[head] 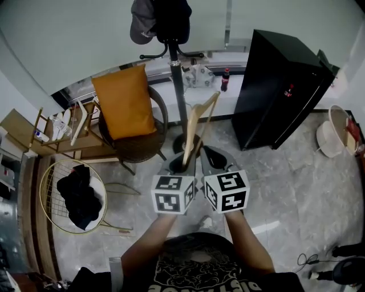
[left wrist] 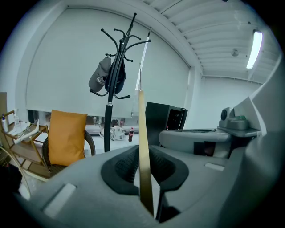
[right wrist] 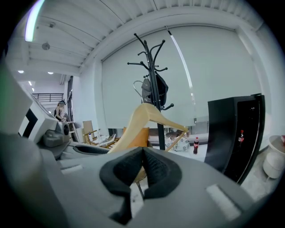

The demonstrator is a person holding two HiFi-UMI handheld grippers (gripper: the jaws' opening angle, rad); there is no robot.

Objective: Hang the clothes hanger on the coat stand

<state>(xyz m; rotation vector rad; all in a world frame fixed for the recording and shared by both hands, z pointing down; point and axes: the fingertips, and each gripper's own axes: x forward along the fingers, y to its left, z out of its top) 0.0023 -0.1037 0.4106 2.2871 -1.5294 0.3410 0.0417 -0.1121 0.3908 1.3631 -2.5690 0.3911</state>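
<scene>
Pale wooden clothes hanger (right wrist: 131, 124), held upright in front of me and not yet hung. My left gripper (head: 183, 164) has its jaws clamped narrow on the thin edge of one lower arm. My right gripper (head: 214, 158) sits just beside the left, pads pressed together with nothing between them. A pale curved hook seems to rise from the hanger's apex, free of any support. The tall black metal coat stand (head: 178, 85) rises beyond the hanger and apart from it, its upper prongs bearing a grey cap (head: 141, 25) and a dark garment (head: 171, 17). Risks, as I judge them: with a single grip far from the hook, the hanger may pivot between the pads as I raise it. The hook could also miss a prong, or nudge the cap off because the crown is already crowded. A sideways push high on the slender pole might rock the stand. Containers: to the left, beside a wicker chair (head: 137, 148) with an orange cushion (head: 124, 102), a round gold wire basket (head: 50, 181) holds a heap of dark clothes (head: 78, 194). At far right, past the black cabinet (head: 279, 91), a white tub (head: 328, 137) holds something red that I cannot identify.
</scene>
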